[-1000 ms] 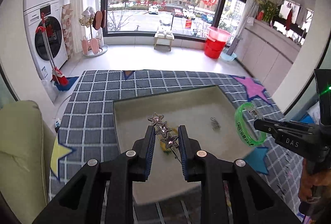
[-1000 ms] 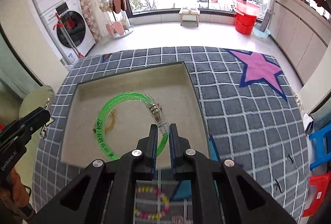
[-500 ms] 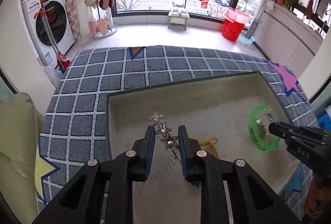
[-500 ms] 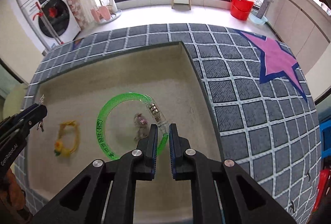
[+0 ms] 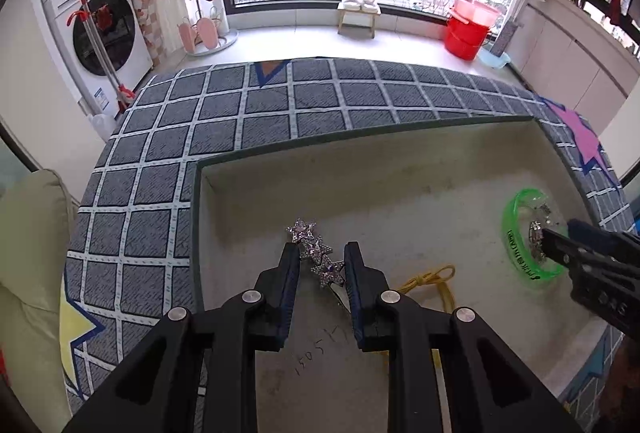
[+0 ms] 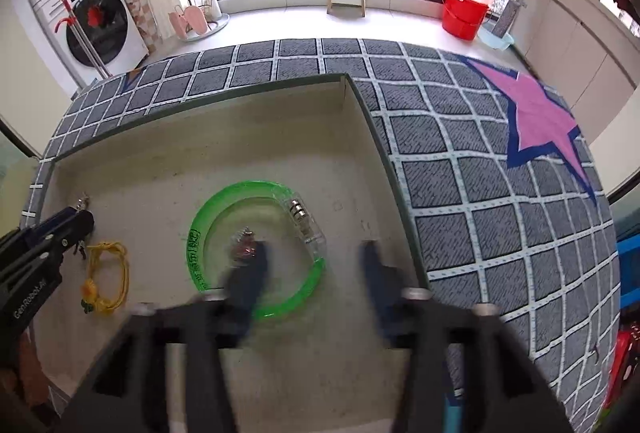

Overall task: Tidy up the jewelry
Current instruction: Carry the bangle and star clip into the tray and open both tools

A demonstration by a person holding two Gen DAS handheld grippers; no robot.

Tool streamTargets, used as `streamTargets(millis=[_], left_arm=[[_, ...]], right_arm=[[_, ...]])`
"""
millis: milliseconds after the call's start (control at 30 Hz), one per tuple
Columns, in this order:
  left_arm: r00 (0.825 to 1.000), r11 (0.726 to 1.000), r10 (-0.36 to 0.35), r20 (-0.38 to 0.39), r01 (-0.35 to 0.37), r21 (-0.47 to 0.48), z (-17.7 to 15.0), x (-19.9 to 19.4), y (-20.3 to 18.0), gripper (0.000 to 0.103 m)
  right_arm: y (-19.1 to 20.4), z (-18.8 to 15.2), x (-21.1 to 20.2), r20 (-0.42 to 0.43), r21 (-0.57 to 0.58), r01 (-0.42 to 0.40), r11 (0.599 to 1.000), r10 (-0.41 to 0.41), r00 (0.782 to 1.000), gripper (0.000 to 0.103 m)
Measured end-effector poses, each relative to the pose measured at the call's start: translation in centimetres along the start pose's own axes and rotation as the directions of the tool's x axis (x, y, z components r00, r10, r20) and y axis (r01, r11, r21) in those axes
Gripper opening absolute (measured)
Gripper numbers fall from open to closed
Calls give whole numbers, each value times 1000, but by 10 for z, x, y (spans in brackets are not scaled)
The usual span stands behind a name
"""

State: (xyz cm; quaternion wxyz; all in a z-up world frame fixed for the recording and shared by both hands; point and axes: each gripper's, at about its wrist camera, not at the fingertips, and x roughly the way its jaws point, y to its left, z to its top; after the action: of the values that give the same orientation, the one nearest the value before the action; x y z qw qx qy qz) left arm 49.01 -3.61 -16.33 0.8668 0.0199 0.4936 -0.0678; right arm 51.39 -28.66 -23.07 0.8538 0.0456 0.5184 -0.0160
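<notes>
A: Laundry room by a big window, checked rug [image 5: 248,121], and a shallow beige tray [image 5: 400,169] set on it. That tray is the drop spot, so both grippers hang over it.

B: Left gripper [image 5: 322,265]?

A: Narrow, jaws pinched on a star clip [image 5: 316,253]. The stars stick out past the tips, so it grips the clip's back end. It looks carried low over the tray's left part, probably to be laid down away from the other pieces.

B: Right gripper [image 6: 312,261]?

A: Jaws opening right now, blurred. The green bangle [image 6: 256,253] lies flat on the tray floor, its near arc between the fingers, but the pads are off it. Reads as a release.

B: Anything else in there?

A: A small sparkly piece [image 6: 244,247] sits inside the bangle's ring; can't tell what it is. A yellow cord [image 6: 106,277] lies left of the bangle, just beside the left gripper's tip.

B: Progress?

A: My guess: bangle done, clip next, likely placed near the cord.
</notes>
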Motion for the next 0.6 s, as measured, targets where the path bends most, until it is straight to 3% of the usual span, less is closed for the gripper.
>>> streamTargets(millis=[267, 300, 333, 433, 600], left_arm=[[999, 998, 38, 21, -39, 47, 3, 1, -13, 39], [999, 998, 39, 24, -40, 49, 4, 0, -14, 66], [999, 998, 42, 31, -43, 44, 4, -2, -15, 100], [990, 998, 47, 130, -51, 29, 6, -20, -12, 103], [987, 998, 51, 152, -56, 24, 4, -34, -11, 103]], right_arm=[[-2, -7, -14, 44, 24, -59, 998, 58, 997, 60], [-2, -8, -17, 54, 26, -64, 998, 62, 997, 60], [-2, -8, -21, 65, 28, -69, 997, 67, 996, 60], [-2, -8, -29, 79, 36, -93, 995, 89, 993, 60], [-7, -10, -40, 93, 73, -125, 989, 118, 989, 60]])
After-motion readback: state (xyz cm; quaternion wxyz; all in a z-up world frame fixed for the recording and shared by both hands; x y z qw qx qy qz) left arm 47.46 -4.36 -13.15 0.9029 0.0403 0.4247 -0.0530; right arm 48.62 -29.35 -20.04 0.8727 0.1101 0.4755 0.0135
